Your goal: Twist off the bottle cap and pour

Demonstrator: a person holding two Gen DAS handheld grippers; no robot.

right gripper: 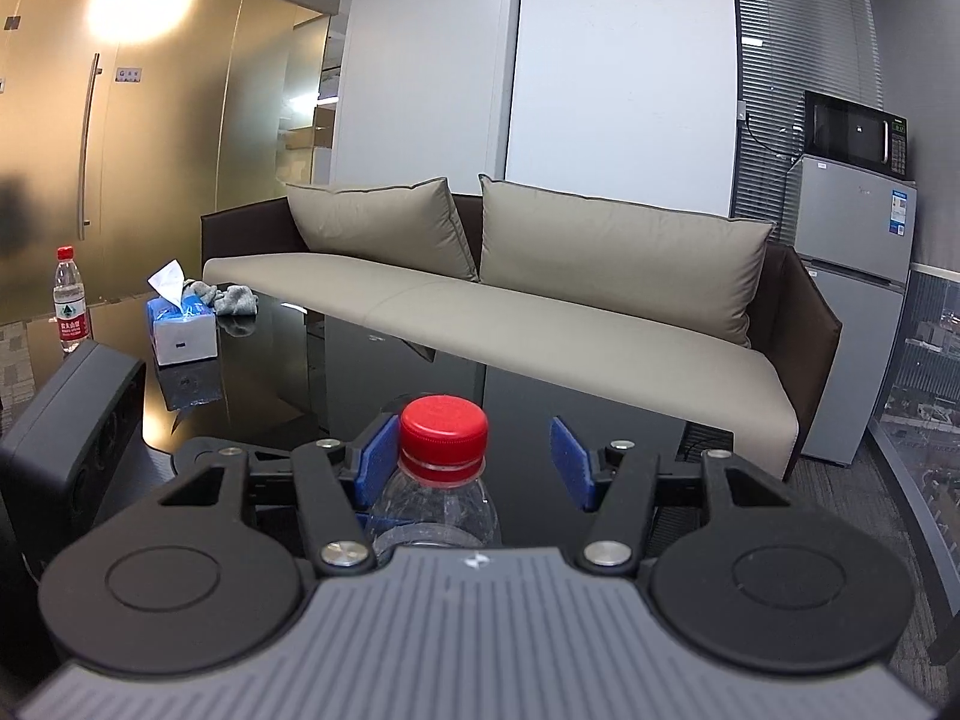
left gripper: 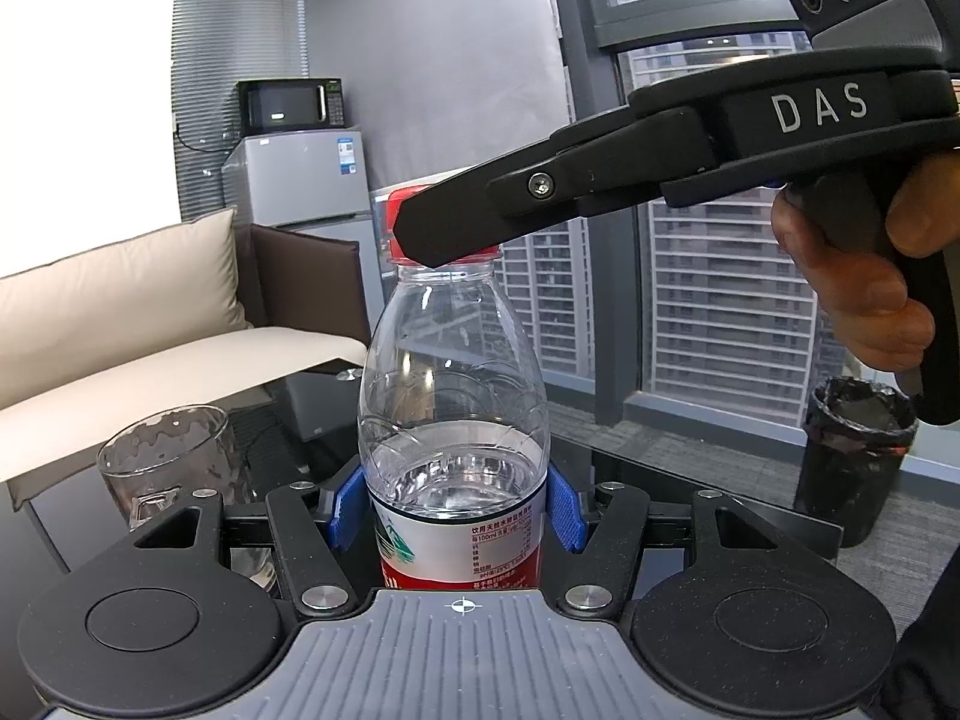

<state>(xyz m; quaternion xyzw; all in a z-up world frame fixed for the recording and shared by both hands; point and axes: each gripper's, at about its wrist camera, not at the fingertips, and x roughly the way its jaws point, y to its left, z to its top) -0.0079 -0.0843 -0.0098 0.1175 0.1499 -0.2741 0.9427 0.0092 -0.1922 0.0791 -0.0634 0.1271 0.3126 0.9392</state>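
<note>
A clear water bottle (left gripper: 453, 372) with a red cap (left gripper: 398, 222) and a red-and-white label stands upright, partly filled. My left gripper (left gripper: 454, 510) is shut on its body, blue pads pressing both sides just above the label. My right gripper (left gripper: 444, 234) reaches in from the right at cap height, held by a hand (left gripper: 852, 276). In the right wrist view the red cap (right gripper: 443, 429) sits between the jaws of the right gripper (right gripper: 477, 459), which stand open: the left pad is right beside the cap and the right pad stands clear of it.
An empty drinking glass (left gripper: 168, 456) stands on the dark glass table (left gripper: 630, 456) left of the bottle. A black waste bin (left gripper: 852, 456) is on the floor at right. Farther off on the table are a second bottle (right gripper: 71, 300), a tissue box (right gripper: 180, 324) and a grey cloth (right gripper: 234, 300). A beige sofa (right gripper: 540, 324) lies behind.
</note>
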